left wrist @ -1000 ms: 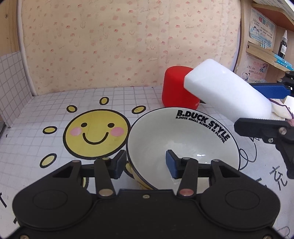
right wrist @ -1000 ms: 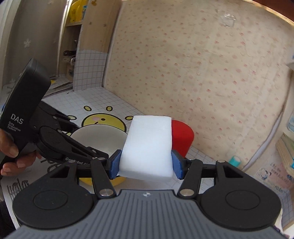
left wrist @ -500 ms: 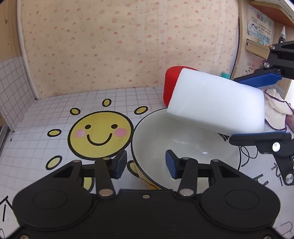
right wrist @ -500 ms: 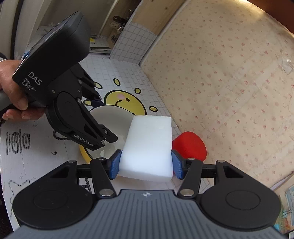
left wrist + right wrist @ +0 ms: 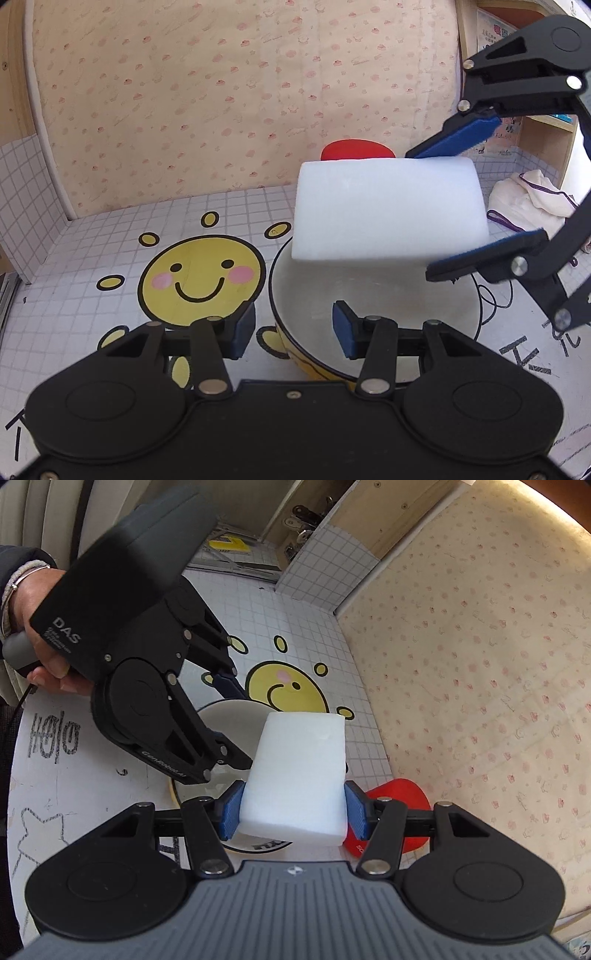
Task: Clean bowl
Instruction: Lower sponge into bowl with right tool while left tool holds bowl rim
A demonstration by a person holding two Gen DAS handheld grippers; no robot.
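Note:
A white bowl (image 5: 369, 314) with a black rim stands on the tiled mat, also visible in the right wrist view as the bowl (image 5: 236, 720). My left gripper (image 5: 293, 328) is open and straddles the near rim, one pad outside and one inside, with gaps on both sides. My right gripper (image 5: 419, 214) is shut on a white sponge block (image 5: 388, 210). It holds the block over the bowl's far half. In the right wrist view the sponge (image 5: 299, 775) sits between the blue pads of the right gripper (image 5: 293, 814), and the left gripper (image 5: 243, 729) reaches in from the left.
A red cup (image 5: 356, 149) stands behind the bowl, mostly hidden by the sponge. A crumpled cream cloth (image 5: 528, 199) lies at the right by a wooden shelf. A yellow smiling sun (image 5: 201, 277) is printed left of the bowl. A person's hand (image 5: 40, 627) holds the left gripper.
The right gripper rolled and carried the sponge leftward from beside the bowl to over its far half. The left gripper and bowl stayed put.

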